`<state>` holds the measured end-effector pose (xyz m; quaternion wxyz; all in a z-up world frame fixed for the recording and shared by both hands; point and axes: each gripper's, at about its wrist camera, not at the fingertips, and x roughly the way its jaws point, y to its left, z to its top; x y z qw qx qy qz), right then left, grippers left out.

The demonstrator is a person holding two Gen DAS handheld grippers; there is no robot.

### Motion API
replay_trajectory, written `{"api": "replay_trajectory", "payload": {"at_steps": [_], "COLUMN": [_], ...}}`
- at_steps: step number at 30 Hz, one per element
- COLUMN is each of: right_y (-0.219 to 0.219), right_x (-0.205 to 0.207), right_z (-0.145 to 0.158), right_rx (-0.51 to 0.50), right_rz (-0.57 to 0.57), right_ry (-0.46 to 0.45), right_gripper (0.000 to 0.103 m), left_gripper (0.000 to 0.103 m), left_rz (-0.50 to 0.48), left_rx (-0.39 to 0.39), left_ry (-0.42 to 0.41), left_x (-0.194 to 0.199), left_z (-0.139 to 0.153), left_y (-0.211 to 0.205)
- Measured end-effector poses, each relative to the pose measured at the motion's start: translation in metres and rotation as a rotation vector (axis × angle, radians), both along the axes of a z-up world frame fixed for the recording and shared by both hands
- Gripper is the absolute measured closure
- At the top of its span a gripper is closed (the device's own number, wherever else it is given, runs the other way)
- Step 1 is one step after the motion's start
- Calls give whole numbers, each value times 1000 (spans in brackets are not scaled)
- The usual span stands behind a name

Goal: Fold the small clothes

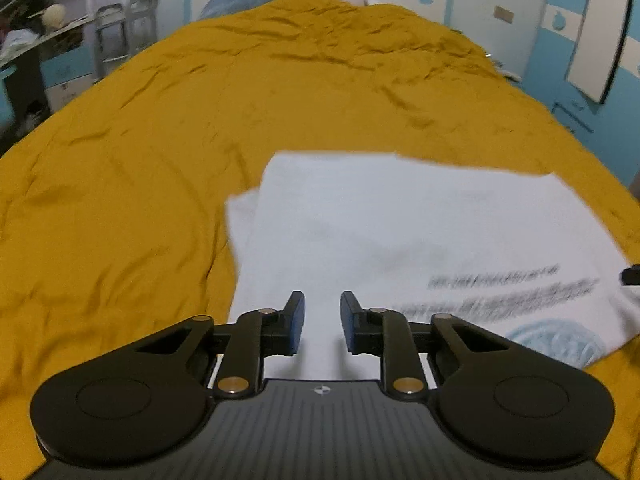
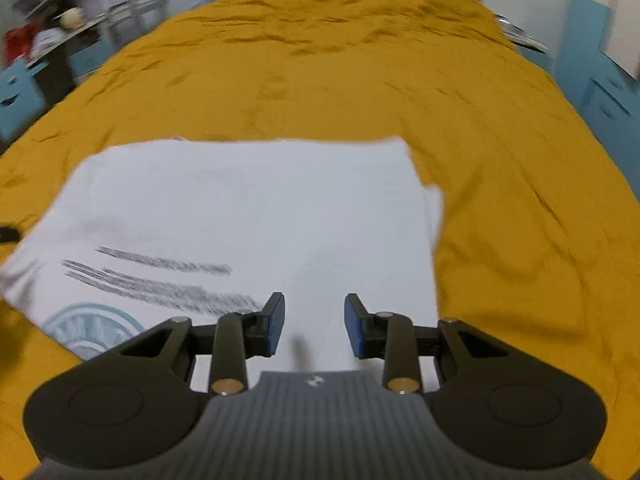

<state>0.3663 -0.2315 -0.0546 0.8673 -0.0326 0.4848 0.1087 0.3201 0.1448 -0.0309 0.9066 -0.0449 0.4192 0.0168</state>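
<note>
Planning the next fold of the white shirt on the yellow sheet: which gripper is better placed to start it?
Roughly even. The left gripper hangs open near the white shirt's left edge, the right gripper open near its right edge. Both hold nothing; a slight lean to the left, where a sleeve layer pokes out.

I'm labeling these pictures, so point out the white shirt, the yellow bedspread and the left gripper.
white shirt [image 2: 248, 200], right wrist view, plain upper middle.
yellow bedspread [image 1: 140, 152], left wrist view, wrinkled left area.
left gripper [image 1: 322, 322], left wrist view, gap between fingertips.
</note>
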Motion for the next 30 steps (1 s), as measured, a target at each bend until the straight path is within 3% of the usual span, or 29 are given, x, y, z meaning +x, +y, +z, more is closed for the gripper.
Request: {"api": "replay_trajectory", "payload": {"at_steps": [3,6,13,18,21,26,30], "right_y": [-15,-34,-18,-30,-40,-57,-64], "right_x": [-18,-33,-53,-41,-37,-22,1], "right_z": [-23,-39,-65,-57,-41,-22,-17], "right_rx": [-40,0,-126,-67,3,120,148], "right_rz": [-96,-170,-84,-131,-160,-234,-263], "right_ry": [-4,7,-69,-29,-26,-66,-87], "right_gripper": [84,91,94,94,86,59,53], "left_gripper": [80,81,82,82,82,82,82], "left_rz": [45,74,49,62,62,51,36], "left_rx": [-11,-26,61,51,12,-46,-57], "left_ry": [30,45,51,43,-6,-71,-83], "left_x": [-12,-20,-22,-22,-25,-6,19], "left_z": [-19,-34,-52,-40,-25,-3,0], "left_y": [12,20,8,6,7,-2,-15]}}
